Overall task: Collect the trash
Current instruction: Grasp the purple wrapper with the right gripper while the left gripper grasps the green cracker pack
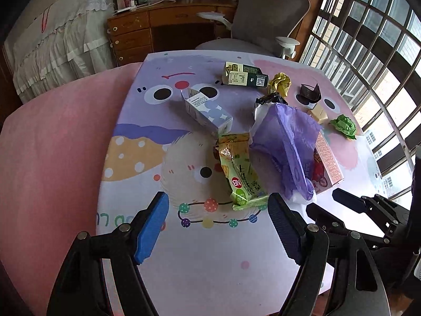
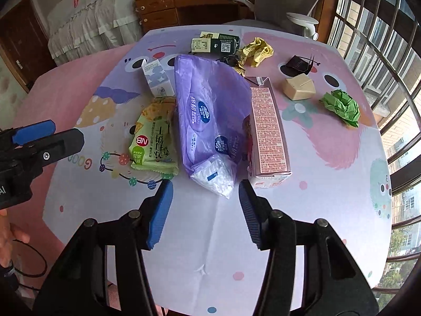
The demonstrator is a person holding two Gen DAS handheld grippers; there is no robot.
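Trash on hand, none of it collected as far as I can see, and no bin or bag for it in either view. Item one, nearest my tools: a purple tissue pack (image 2: 210,115), soft plastic, lying lengthwise at the middle of the table, its white open end pointing at my right gripper (image 2: 205,205), whose jaws stand wide apart just short of it, holding nothing. Item two: a green snack wrapper (image 1: 240,168), flat, touching the pack's left side; my left gripper (image 1: 218,220) hangs just before its near edge, jaws likewise spread and empty. Item three: a pink carton (image 2: 268,131), lying long against the pack's right side. Item four: a small blue-and-white box (image 1: 205,110), open at its far end, just behind the wrapper. Item five: a dark green box (image 1: 246,75) at the far edge. Items six to ten, toward the right and window side: a crumpled yellow wrapper (image 2: 256,50), a crumpled dark foil wrapper (image 1: 269,100) beside it, a dark brown torn cup or band (image 2: 301,64), a small beige box (image 2: 298,88), and a crumpled green paper ball (image 2: 342,106) well apart from the rest. All lie on a cartoon-print tablecloth (image 2: 210,250). Everything remains to be picked up; I judge the pack or the snack wrapper the likely first take.
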